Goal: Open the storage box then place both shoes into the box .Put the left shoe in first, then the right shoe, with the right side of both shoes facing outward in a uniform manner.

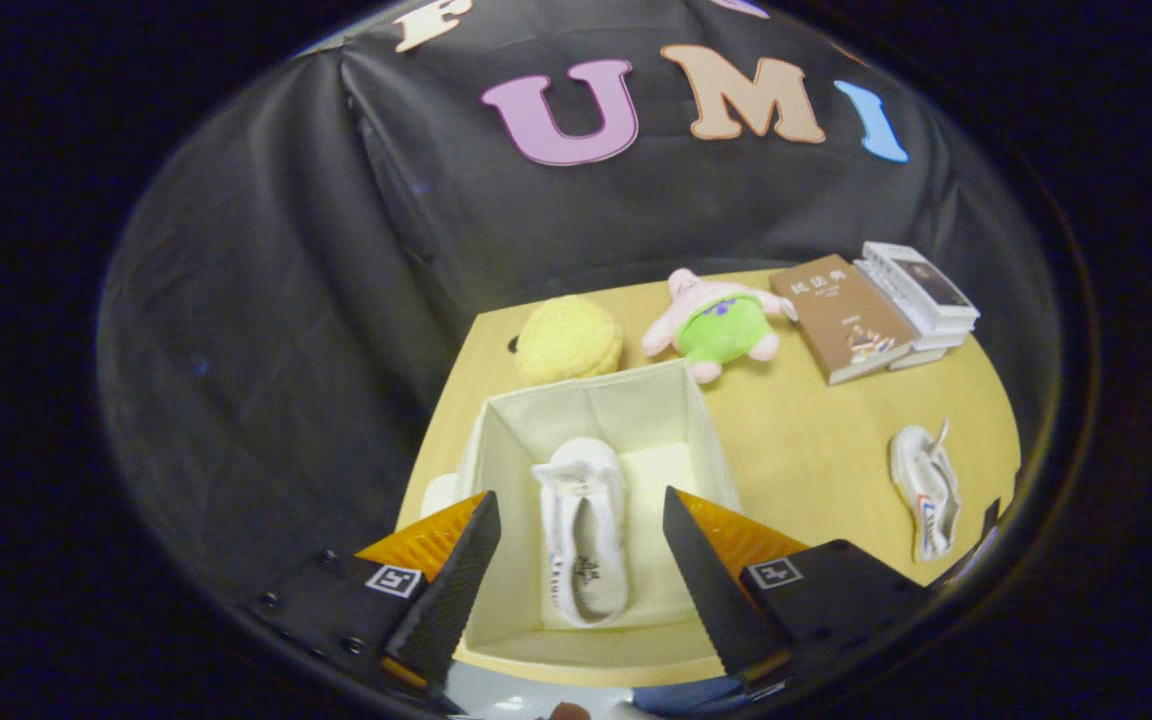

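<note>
- The claw (581,560) hangs released, fingers wide apart and gripping nothing, above the open cream fabric storage box (706,425).
- One white canvas shoe (584,530) lies inside the box, between the fingers; likely the left one, placed first as ordered.
- The second white shoe (926,490) lies on the yellow wooden worktop (816,450), well off to the claw's right, awaiting pickup.
- Which side of either shoe faces outward is hard to make out.

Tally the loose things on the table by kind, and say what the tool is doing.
Shoes: 2, one in the storage box at, one on the table at
Plush toys: 2
Books: 2
Storage box: 1
Total: 7
The tool is open, holding nothing, above the boxed shoe.
</note>
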### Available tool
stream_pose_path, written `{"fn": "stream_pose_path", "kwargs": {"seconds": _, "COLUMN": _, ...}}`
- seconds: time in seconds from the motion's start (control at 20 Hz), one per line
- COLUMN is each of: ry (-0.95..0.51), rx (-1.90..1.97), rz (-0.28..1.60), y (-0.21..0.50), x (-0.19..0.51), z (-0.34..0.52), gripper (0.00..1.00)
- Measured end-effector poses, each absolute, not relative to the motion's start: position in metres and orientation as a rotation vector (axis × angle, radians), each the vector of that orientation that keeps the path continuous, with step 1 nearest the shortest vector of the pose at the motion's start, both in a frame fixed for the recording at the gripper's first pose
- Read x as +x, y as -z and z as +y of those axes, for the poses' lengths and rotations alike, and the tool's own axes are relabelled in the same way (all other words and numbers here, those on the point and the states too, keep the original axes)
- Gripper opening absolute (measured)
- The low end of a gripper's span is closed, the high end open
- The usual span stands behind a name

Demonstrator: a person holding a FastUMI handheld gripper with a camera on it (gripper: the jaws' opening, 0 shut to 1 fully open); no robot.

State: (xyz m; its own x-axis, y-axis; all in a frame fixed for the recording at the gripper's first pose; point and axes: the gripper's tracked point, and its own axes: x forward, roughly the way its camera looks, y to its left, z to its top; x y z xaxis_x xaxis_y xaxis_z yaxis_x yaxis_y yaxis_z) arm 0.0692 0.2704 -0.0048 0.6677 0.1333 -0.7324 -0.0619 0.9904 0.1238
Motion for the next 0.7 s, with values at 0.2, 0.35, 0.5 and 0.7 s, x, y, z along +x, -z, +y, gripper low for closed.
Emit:
{"fn": "stream_pose_path", "kwargs": {"seconds": 0.2, "ry": 0.067, "rx": -0.131, "rz": 0.827, "y": 0.011, "x": 0.067, "z": 0.169, "gripper": 1.00}}
{"fn": "stream_pose_path", "kwargs": {"seconds": 0.35, "ry": 0.195, "rx": -0.235, "rz": 0.906, "y": 0.023, "x": 0.050, "z": 0.098, "gripper": 1.00}}
{"fn": "stream_pose_path", "kwargs": {"seconds": 0.5, "ry": 0.278, "rx": -0.263, "rz": 0.953, "y": 0.038, "x": 0.043, "z": 0.046, "gripper": 1.00}}
{"fn": "stream_pose_path", "kwargs": {"seconds": 0.7, "ry": 0.356, "rx": -0.333, "rz": 1.026, "y": 0.056, "x": 0.026, "z": -0.019, "gripper": 1.00}}
